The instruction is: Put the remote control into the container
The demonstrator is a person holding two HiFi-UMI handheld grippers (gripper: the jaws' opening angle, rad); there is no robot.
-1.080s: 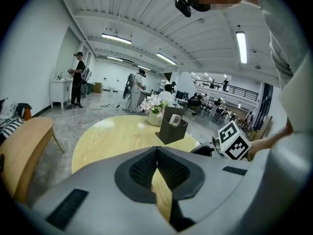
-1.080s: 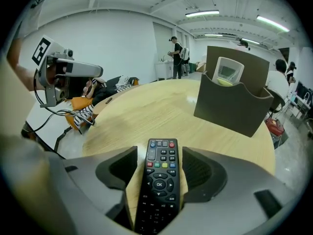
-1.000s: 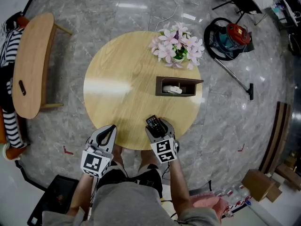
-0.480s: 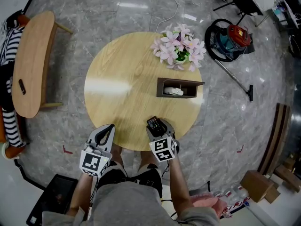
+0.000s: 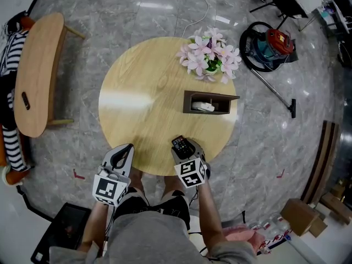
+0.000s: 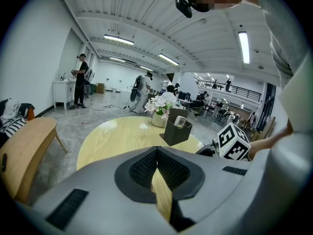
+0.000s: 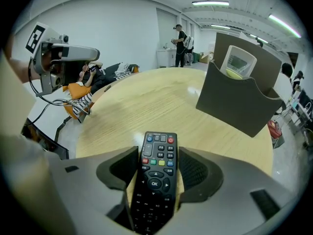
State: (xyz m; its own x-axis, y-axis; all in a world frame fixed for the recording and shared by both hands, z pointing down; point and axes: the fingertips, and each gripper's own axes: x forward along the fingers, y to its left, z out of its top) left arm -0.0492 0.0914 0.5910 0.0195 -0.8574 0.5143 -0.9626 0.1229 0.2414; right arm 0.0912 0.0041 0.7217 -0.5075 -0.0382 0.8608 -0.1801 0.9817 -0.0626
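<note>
The right tool (image 7: pixel 155 173) is clamped on the slim black button-covered remote control (image 7: pixel 157 155) over the near edge of the round pale wooden surface (image 5: pixel 148 103). It is well apart from the dark brown open-topped container (image 7: pixel 244 106), which holds perhaps a white device. The left tool (image 6: pixel 157 166) has its jaws together and is empty.

I stand at a round wooden table (image 5: pixel 143 92) on a grey marble floor (image 5: pixel 137 10). Pink flowers (image 5: pixel 208 55) sit near its far edge, to my right. Beyond them a red and teal vacuum (image 5: pixel 269 44) lies on the floor, its wand stretched out. To my left stands a curved wooden bench (image 5: pixel 37 73), with striped cloth (image 5: pixel 12 54) beside it. Cardboard boxes (image 5: pixel 305 213) sit at lower right.
</note>
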